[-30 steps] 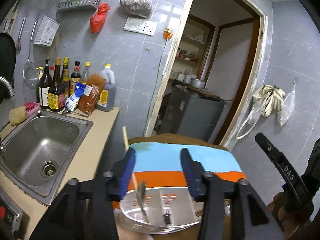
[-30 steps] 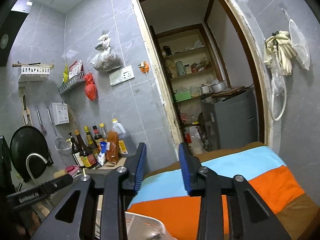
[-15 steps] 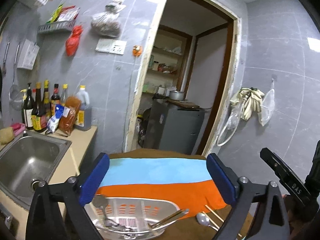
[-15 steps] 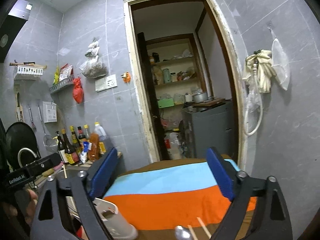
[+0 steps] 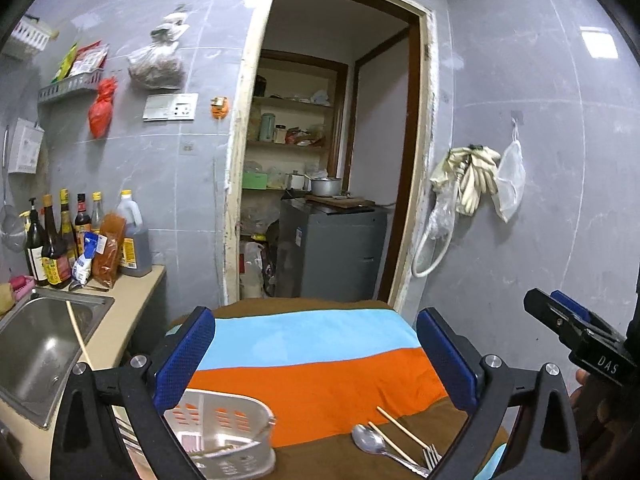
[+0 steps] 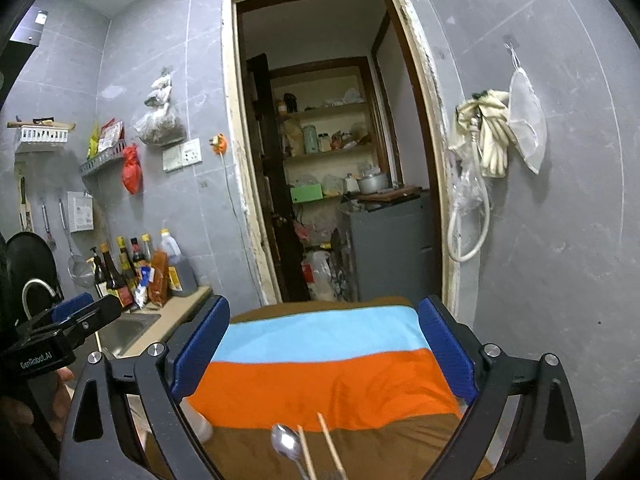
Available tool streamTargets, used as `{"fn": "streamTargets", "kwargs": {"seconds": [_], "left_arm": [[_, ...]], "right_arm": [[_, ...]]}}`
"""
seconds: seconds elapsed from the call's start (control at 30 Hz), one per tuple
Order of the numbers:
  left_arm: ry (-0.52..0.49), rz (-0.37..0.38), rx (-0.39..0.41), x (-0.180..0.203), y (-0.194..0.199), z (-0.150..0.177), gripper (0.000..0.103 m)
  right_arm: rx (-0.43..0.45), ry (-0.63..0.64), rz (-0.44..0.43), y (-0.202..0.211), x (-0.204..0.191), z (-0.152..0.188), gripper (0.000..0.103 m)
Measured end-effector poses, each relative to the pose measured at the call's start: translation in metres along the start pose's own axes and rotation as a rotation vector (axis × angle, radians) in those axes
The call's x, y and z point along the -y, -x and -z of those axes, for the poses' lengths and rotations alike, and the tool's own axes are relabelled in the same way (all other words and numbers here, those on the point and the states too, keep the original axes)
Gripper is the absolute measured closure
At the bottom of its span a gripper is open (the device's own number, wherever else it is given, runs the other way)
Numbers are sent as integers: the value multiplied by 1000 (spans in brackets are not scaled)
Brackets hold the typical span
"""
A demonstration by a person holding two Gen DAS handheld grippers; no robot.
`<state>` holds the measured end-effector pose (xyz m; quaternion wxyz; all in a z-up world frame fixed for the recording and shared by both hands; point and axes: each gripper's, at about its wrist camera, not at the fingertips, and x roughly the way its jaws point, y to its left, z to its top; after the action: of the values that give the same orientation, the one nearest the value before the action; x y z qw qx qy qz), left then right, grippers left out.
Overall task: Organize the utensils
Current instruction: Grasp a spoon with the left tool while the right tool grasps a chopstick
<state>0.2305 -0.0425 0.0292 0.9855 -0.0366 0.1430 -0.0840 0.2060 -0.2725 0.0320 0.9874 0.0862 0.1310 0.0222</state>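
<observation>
A white slotted utensil basket (image 5: 224, 436) stands on the striped cloth (image 5: 320, 364) at the near left, with utensils inside. A metal spoon (image 5: 370, 440), two wooden chopsticks (image 5: 400, 432) and a fork (image 5: 432, 458) lie on the brown stripe to its right. My left gripper (image 5: 316, 356) is open and empty above the cloth. My right gripper (image 6: 324, 348) is open and empty; the spoon (image 6: 286, 446) and chopsticks (image 6: 320, 448) lie just below it. A lone chopstick (image 5: 78, 332) sticks up at the left, over the sink.
A steel sink (image 5: 36, 352) and counter with sauce bottles (image 5: 60, 240) stand at the left. A doorway (image 5: 328, 184) with a grey cabinet (image 5: 332, 248) lies ahead. Gloves and bags (image 5: 472, 188) hang on the right wall.
Both grippers went from nearly shut to wide open. The left gripper let go of a utensil over the basket and tilted up and back; spoon, chopsticks and fork came into view.
</observation>
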Motion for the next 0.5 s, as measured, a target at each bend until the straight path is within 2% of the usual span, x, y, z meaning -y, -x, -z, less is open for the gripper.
{"fn": "streamTargets", "kwargs": {"seconds": [0.2, 0.5], "left_arm": [[-7, 10, -59, 29, -8, 19, 2], [46, 3, -197, 55, -34, 68, 2]], "right_arm": [[-70, 1, -8, -11, 40, 14, 10], [-216, -23, -30, -44, 90, 49, 10]]}}
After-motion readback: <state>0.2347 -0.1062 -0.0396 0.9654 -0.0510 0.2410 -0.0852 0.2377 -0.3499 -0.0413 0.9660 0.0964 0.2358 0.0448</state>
